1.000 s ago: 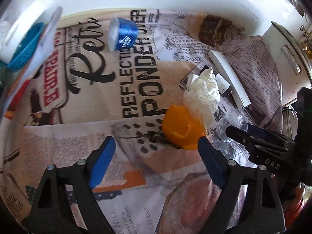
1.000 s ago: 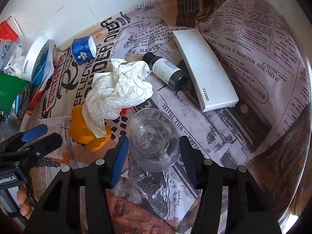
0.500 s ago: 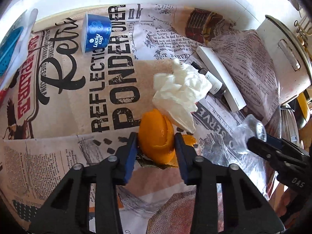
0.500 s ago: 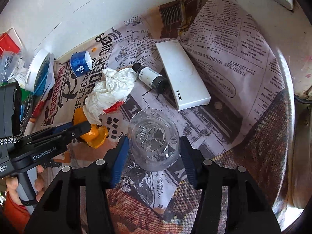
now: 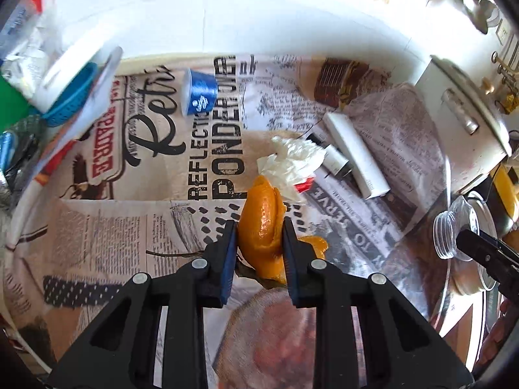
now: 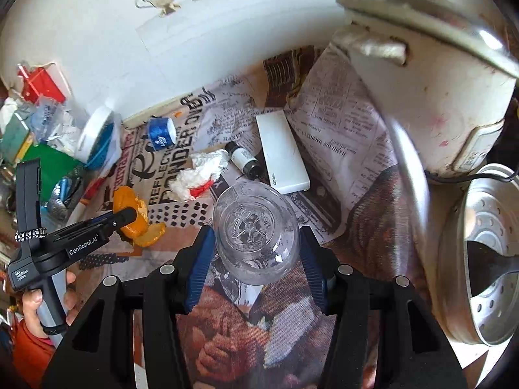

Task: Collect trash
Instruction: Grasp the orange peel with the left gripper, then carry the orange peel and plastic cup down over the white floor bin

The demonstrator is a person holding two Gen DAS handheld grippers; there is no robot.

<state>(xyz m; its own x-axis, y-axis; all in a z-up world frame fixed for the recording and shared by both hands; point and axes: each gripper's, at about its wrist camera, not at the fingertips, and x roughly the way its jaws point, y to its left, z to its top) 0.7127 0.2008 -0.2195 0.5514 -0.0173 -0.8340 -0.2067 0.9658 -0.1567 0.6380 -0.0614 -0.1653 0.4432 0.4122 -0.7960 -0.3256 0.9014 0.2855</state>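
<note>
My left gripper (image 5: 258,231) is closing on an orange peel (image 5: 264,223), its blue pads pressing both sides and lifting it off the newspaper-print tablecloth (image 5: 146,214). From the right wrist view the same peel (image 6: 136,217) hangs in the left gripper (image 6: 125,215) at the left. My right gripper (image 6: 256,243) is shut on a clear plastic bottle (image 6: 256,230), seen bottom-on and raised above the table. A crumpled white tissue (image 5: 292,162) with a red scrap lies just beyond the peel. A blue cup (image 5: 198,95) lies on its side farther back.
A small dark bottle (image 6: 243,160) and a white flat box (image 6: 282,152) lie behind the tissue. A white rice cooker (image 6: 431,97) and a perforated metal steamer tray (image 6: 486,259) stand at the right. Bags and a blue-and-white container (image 6: 97,142) crowd the left edge.
The left gripper moved onto the orange peel, shut on it and lifted it. The right gripper rose and drew back with the clear bottle held throughout.
</note>
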